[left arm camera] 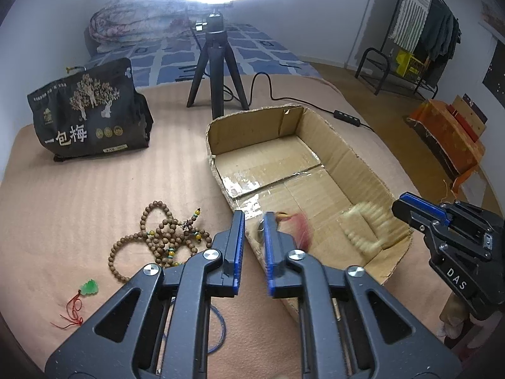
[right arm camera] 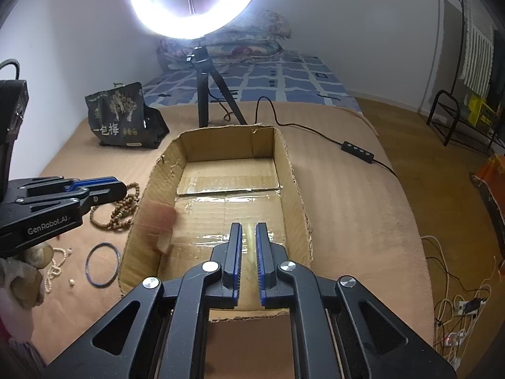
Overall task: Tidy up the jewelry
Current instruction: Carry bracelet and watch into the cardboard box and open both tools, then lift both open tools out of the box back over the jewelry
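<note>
Right, both grippers, left and right, slightly open, empty, over cardboard box; wooden beads, blue bangle left of it

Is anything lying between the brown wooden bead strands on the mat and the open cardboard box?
Nothing visible lies on the mat between the brown wooden bead strands and the open cardboard box; only the box's low left wall has to be cleared.
</note>
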`<state>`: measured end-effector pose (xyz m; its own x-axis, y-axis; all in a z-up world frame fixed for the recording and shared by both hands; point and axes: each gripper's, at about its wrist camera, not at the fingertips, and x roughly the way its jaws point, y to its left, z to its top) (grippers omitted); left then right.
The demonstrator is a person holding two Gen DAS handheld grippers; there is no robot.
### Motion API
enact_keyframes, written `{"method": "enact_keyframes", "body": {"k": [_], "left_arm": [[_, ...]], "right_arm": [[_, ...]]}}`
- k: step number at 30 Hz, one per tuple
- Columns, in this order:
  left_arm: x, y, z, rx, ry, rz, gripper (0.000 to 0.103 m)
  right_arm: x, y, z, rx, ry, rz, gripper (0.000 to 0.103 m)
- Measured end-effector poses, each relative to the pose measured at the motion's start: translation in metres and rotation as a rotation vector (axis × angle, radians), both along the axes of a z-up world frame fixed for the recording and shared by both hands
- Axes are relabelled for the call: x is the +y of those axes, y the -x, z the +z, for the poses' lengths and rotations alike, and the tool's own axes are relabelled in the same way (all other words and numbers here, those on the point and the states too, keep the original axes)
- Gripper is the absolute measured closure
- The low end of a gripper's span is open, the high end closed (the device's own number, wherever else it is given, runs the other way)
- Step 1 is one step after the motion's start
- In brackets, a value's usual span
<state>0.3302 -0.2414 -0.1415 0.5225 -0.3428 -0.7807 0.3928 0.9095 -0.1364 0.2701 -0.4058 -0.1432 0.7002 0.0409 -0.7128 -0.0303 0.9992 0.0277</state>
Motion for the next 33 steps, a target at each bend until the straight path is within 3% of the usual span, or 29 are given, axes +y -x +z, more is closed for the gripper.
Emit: {"method": "enact_keyframes", "body": {"k": [2,3,19,33], "left_arm": [[0.0,0.001,0.003,-0.007,-0.001,-0.001,0.091],[0.0,0.002,0.004,-0.012,-0.001,0.001,0.091],[0.022,0.02,0.033,-0.063,0.007,0.027,0.091],[0.063,0.063,0.08,-0.167,-0.006,0.047,0.091]], "right_arm": [[0.001,0.003,0.003,-0.008,0.012,-0.011,0.074],[0.002,0.004,0.004,-0.014,0.014,-0.012,0.072],[0.025,0.028,0.039,-0.085,0.04,0.002,0.072],[0.065,0.075,0.099,-0.203,0.061,0.048,0.072]]}}
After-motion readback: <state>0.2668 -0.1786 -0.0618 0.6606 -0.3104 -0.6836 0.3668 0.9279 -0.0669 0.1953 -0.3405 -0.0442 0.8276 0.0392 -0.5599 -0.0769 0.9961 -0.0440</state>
